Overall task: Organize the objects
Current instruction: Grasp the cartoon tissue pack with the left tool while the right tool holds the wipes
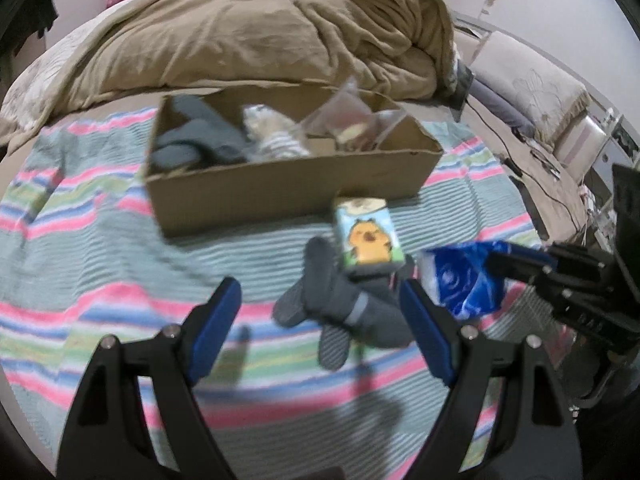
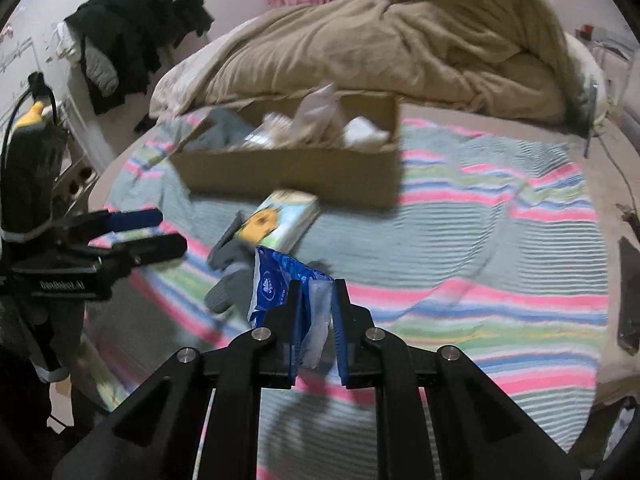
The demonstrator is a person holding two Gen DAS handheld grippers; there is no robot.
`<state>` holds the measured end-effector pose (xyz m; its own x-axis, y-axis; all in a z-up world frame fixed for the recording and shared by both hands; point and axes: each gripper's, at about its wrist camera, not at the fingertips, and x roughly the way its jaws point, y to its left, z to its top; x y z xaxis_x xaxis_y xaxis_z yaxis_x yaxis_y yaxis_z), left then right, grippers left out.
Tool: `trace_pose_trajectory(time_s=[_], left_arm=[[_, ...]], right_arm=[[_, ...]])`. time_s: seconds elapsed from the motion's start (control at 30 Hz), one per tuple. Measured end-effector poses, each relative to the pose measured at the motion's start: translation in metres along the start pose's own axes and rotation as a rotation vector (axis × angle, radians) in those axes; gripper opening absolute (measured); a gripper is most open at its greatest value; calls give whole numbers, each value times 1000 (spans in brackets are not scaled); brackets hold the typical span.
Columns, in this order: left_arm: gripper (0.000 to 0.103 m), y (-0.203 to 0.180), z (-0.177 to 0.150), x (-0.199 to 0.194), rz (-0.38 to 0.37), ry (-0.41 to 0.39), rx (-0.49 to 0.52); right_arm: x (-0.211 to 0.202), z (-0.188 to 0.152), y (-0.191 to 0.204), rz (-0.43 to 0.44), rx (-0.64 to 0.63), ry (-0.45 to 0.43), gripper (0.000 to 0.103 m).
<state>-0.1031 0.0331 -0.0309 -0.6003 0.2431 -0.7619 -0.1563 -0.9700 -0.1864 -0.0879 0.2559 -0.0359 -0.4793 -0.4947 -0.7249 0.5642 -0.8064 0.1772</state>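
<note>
The right gripper (image 2: 316,292) pinches a crinkly blue tissue pack (image 2: 276,284) above the stripy blanket (image 2: 480,240), the left gripper (image 1: 320,300) is wide open, and the cardboard box (image 1: 280,184) looks blurry.

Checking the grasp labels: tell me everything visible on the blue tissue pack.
The blue tissue pack is a soft, crinkled plastic packet, glossy blue with a white round logo and a clear or pale end. It is pinched between the closed fingers of the right gripper, held just above the striped blanket, beside the grey socks. Contact with them cannot be told.
</note>
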Motion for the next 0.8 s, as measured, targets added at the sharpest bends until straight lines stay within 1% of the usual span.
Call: trace_pose_trajectory(time_s=[0.23,0.4,0.43,0.47,0.5,0.53,0.57,0.67,0.8], left_arm=[[83,-23,20,37,13,24,53],[82,-30,30,59,38,39,77],[80,-32,31,64,41,43,82],[73,-33,32,68,42,49,89],[71,-34,33,72,44,56,95],[63,-36,33,77,43,65,101],[57,-37,33,82,38,73,104],[50,-40,32,89,45,76,109],[47,-38,32,84,24,64,92]], right_arm=[[-7,5,-39,-19,55,-41,13],[-6,5,-57,-13,86,-58,13],[-6,5,-60,-9,92,-62,13],[-7,5,-62,-6,96,-65,13],[-7,5,-64,-3,100,-69,13],[-7,5,-66,0,103,-72,13],[-8,6,-67,1,106,-75,13],[-10,7,-72,2,111,-86,13],[-17,11,-76,-6,116,-105,13]])
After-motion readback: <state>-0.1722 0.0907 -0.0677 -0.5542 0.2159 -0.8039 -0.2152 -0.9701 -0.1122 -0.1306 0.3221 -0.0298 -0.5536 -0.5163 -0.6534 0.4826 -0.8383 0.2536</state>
